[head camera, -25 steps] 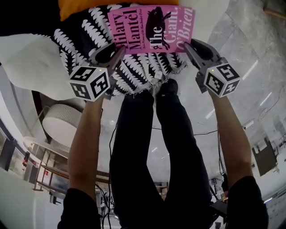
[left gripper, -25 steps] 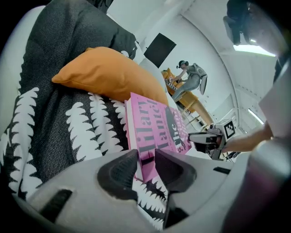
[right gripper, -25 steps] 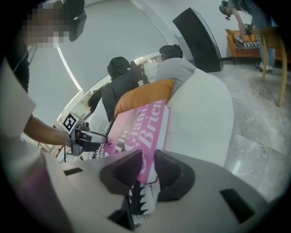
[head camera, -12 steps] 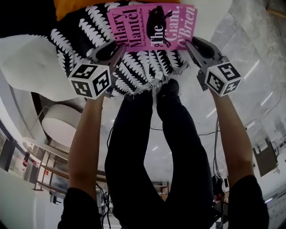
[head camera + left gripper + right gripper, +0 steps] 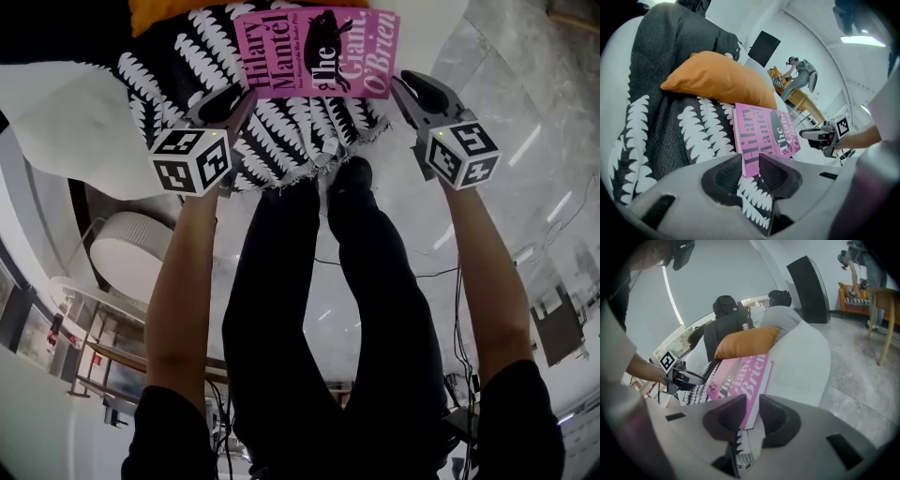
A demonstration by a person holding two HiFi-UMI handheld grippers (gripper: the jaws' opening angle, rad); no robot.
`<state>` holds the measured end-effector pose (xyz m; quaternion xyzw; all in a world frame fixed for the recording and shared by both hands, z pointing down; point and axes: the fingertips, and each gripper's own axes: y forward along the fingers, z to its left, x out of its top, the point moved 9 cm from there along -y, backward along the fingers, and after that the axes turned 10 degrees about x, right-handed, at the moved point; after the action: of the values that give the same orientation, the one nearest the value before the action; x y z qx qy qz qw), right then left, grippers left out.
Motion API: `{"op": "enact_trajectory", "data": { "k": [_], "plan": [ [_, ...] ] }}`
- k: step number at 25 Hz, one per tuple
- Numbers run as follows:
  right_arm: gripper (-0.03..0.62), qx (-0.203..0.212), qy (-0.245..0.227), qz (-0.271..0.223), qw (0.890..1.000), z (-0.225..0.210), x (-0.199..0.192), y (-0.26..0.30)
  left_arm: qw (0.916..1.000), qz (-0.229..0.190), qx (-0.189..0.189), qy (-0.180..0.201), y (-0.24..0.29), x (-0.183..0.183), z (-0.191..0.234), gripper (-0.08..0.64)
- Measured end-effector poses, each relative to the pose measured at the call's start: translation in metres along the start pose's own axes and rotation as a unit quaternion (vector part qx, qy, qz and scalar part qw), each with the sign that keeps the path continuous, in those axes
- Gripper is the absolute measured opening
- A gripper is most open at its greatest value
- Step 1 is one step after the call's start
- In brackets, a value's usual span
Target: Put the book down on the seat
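A pink paperback book (image 5: 319,52) lies level over the black throw with white leaf print (image 5: 187,66) that covers the white seat (image 5: 66,122). My left gripper (image 5: 246,98) is shut on the book's near left corner, and the book (image 5: 764,136) runs out from between its jaws. At the near right corner my right gripper (image 5: 398,89) is shut on it too, the pink edge (image 5: 740,373) caught between the pads. An orange cushion (image 5: 722,82) sits just behind the book. Whether the book rests on the throw or hovers just above it I cannot tell.
The person's dark-trousered legs (image 5: 319,309) stand at the seat's front edge on a pale marble floor. A round white stool (image 5: 127,253) is to the left. A black upright panel (image 5: 808,282) stands beyond the seat, and another person works at a wooden table (image 5: 799,75).
Both grippers and the book have shifted a little forward over the seat, toward the orange cushion. Both grips look unchanged.
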<state>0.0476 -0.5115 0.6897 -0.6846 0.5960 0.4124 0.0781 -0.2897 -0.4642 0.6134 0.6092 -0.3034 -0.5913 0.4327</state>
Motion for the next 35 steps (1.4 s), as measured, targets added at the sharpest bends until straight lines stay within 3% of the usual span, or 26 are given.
{"op": "enact_trajectory", "data": {
  "k": [4, 8, 15, 19, 22, 26, 30, 32, 35],
  "plan": [
    [0.098, -0.005, -0.015, -0.005, 1.0, 0.012, 0.029, -0.026, 0.9998, -0.018, 0.001, -0.006, -0.039, 0.019, -0.003, 0.123],
    [0.089, 0.018, -0.058, -0.014, 0.998, 0.044, 0.073, -0.056, 0.9981, -0.059, -0.015, -0.001, -0.089, 0.053, -0.022, 0.115],
    [0.046, 0.072, -0.105, -0.09, 0.988, 0.132, 0.19, -0.14, 0.9851, -0.153, -0.066, 0.041, -0.218, 0.141, -0.089, 0.088],
    [0.038, 0.106, -0.17, -0.154, 0.967, 0.194, 0.278, -0.203, 0.971, -0.217, -0.075, 0.066, -0.301, 0.204, -0.122, 0.06],
    [0.037, 0.115, -0.22, -0.177, 0.952, 0.24, 0.322, -0.255, 0.9622, -0.243, -0.094, 0.079, -0.362, 0.232, -0.158, 0.051],
    [0.035, 0.131, -0.268, -0.231, 0.926, 0.284, 0.384, -0.315, 0.9424, -0.283, -0.121, 0.13, -0.433, 0.277, -0.202, 0.042],
    [0.035, 0.147, -0.299, -0.255, 0.908, 0.335, 0.417, -0.385, 0.9311, -0.302, -0.154, 0.135, -0.501, 0.29, -0.244, 0.034],
    [0.034, 0.143, -0.314, -0.267, 0.9, 0.356, 0.433, -0.422, 0.9225, -0.314, -0.16, 0.157, -0.534, 0.301, -0.261, 0.034],
    [0.034, 0.137, -0.338, -0.308, 0.879, 0.38, 0.454, -0.465, 0.9085, -0.341, -0.16, 0.181, -0.582, 0.316, -0.279, 0.032]
  ]
}}
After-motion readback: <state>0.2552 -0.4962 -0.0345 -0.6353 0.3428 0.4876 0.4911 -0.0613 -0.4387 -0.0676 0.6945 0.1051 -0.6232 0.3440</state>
